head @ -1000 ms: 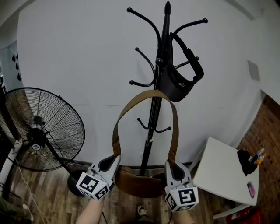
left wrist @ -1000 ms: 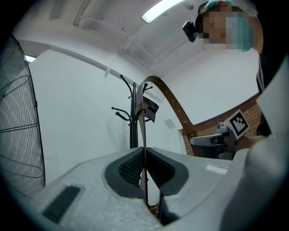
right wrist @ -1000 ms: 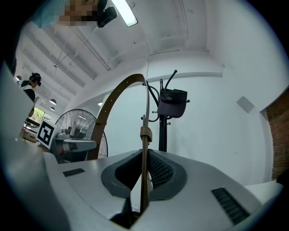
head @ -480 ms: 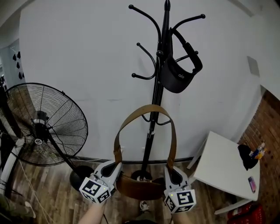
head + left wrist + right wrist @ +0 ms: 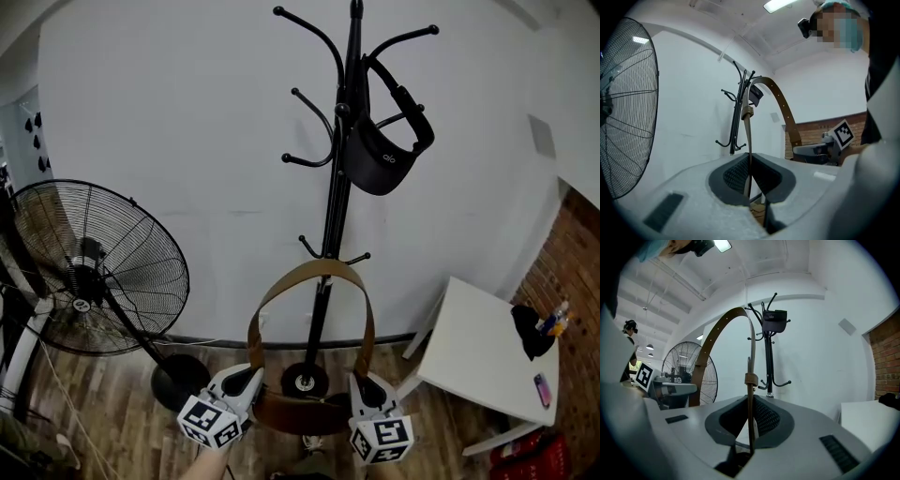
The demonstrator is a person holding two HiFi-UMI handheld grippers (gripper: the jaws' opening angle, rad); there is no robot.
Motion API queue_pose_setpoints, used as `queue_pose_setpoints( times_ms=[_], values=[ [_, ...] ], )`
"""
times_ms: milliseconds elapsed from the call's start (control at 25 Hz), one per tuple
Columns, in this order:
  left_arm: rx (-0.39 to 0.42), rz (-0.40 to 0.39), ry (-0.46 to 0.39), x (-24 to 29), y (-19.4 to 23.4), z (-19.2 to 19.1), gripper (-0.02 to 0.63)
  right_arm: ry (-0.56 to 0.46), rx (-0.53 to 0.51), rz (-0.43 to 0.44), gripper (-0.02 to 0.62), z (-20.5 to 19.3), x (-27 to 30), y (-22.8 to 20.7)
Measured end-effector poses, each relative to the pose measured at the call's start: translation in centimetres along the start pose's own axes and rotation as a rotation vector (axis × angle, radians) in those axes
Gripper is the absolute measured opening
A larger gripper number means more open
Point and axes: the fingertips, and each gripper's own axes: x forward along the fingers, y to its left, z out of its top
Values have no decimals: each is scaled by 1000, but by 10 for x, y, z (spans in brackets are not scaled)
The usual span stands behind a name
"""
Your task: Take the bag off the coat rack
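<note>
One big black floor fan [image 5: 94,272] stands at the far left on the wooden floor [image 5: 112,441], close to the white wall. Next to its round base, low in the head view, is the left hand-held gripper [image 5: 249,373]; its jaws are narrow and pressed flat on the left end of the brown strap [image 5: 314,267], which runs thin between the ribbed pads [image 5: 736,174] in the left gripper view. The brown leather bag [image 5: 300,414] hangs between both hand-held grippers, low and in front of the person, above the floor and away from the black coat rack [image 5: 330,216]. The strap rises from each side of the bag and makes an arch; in the head view its top lies just below the lowest pair of hooks, and in the two gripper views it curves free in the air, nearer than the rack. Higher on the rack, on the right side of the pole, hangs a black visor [image 5: 384,150] with a small white mark. The right hand-held gripper [image 5: 362,382] is also narrow, its jaws clamped on the right end of the strap. At the far right stands a white tabletop [image 5: 473,361], with a dark bundle [image 5: 527,330] and a phone [image 5: 538,389] on it, beside a brick wall [image 5: 577,281].
</note>
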Motion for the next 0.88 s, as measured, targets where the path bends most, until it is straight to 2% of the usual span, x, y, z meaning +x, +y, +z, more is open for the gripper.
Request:
queue_pose_setpoints(
  times_ms=[440, 880],
  values=[
    [-48, -5, 85, -13, -5, -43, 15, 92, 36, -4, 28, -45, -7, 6],
    [-54, 4, 108, -21, -8, -57, 15, 132, 34, 18, 26, -62, -10, 13]
  ],
)
